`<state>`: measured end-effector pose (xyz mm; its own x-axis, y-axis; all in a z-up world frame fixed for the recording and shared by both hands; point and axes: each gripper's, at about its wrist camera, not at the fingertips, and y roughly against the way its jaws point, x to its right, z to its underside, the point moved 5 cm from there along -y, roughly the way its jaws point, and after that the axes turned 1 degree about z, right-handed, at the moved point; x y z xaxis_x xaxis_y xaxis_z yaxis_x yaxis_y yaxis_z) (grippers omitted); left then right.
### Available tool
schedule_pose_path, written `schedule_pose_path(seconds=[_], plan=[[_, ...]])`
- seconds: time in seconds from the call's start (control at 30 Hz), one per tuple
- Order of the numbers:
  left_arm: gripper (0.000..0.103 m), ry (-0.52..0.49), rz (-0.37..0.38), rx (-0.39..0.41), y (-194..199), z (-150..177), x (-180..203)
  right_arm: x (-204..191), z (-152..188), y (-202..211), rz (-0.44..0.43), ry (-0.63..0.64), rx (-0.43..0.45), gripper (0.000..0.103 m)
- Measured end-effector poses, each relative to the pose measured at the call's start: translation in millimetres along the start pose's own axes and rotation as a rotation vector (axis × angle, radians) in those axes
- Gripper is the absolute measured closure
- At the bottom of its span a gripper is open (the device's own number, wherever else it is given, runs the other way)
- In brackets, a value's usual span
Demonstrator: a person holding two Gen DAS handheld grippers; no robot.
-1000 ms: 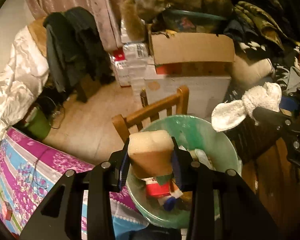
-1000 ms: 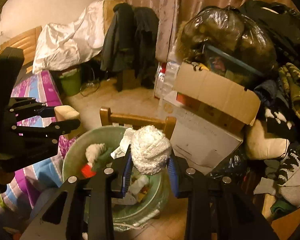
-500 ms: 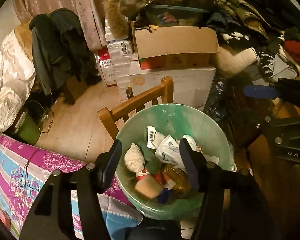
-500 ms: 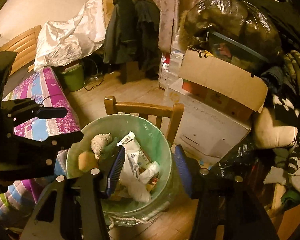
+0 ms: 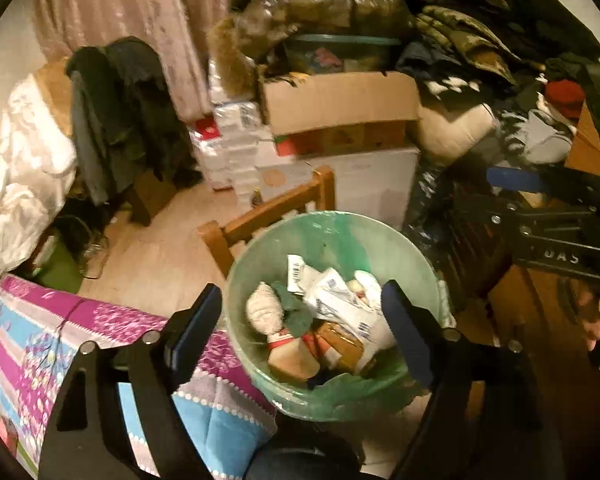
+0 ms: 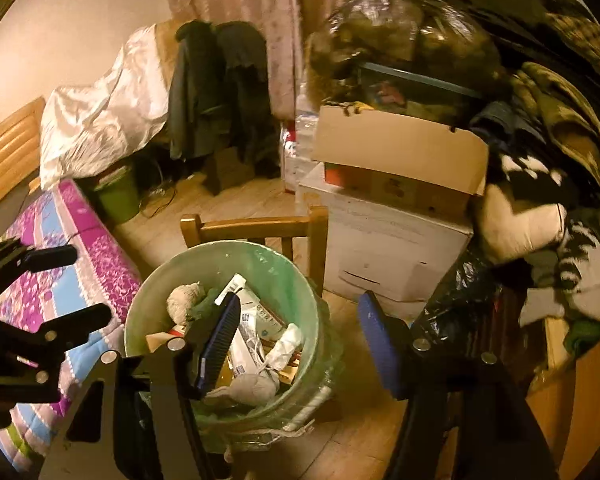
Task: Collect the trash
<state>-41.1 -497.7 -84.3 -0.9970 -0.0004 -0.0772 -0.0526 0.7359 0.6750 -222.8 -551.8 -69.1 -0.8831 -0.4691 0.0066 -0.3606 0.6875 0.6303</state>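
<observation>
A green-lined trash bin (image 5: 260,248) (image 6: 300,280) stands below both grippers, full of wrappers and paper. A tan sponge (image 5: 294,360) and a white knitted sock (image 5: 265,314) lie in it. A second white sock (image 6: 248,390) lies near the bin's front rim in the right wrist view. My left gripper (image 5: 302,334) is open and empty above the bin. My right gripper (image 6: 300,340) is open and empty above the bin's right side. The right gripper also shows in the left wrist view (image 5: 540,216), and the left in the right wrist view (image 6: 56,284).
A wooden chair back (image 5: 268,212) stands just behind the bin. Cardboard and white boxes (image 6: 396,184) piled with bags and clothes fill the right. A bed with a purple and blue cover (image 6: 72,264) lies to the left. A green pail (image 6: 120,200) sits on the floor.
Both grippers opened and let go: the sponge fell from the left and the white sock from the right into the bin. Both now hang wide open above it.
</observation>
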Motion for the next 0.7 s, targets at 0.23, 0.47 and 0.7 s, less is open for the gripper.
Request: schedule_pose_path(seconds=[0.23, 0.47, 0.7], plan=[[0.018, 0.051, -0.024, 0.093, 28, 11, 4, -3, 32, 14, 0.032, 0.112, 0.123, 0.008], [0.017, 0.027, -0.048, 0.079, 30, 30, 18, -4, 56, 6, 0.052, 0.121, 0.099, 0.008], [0.015, 0.0, -0.083, 0.072, 28, 36, 23, -8, 71, -10, 0.06, 0.118, 0.036, 0.008]])
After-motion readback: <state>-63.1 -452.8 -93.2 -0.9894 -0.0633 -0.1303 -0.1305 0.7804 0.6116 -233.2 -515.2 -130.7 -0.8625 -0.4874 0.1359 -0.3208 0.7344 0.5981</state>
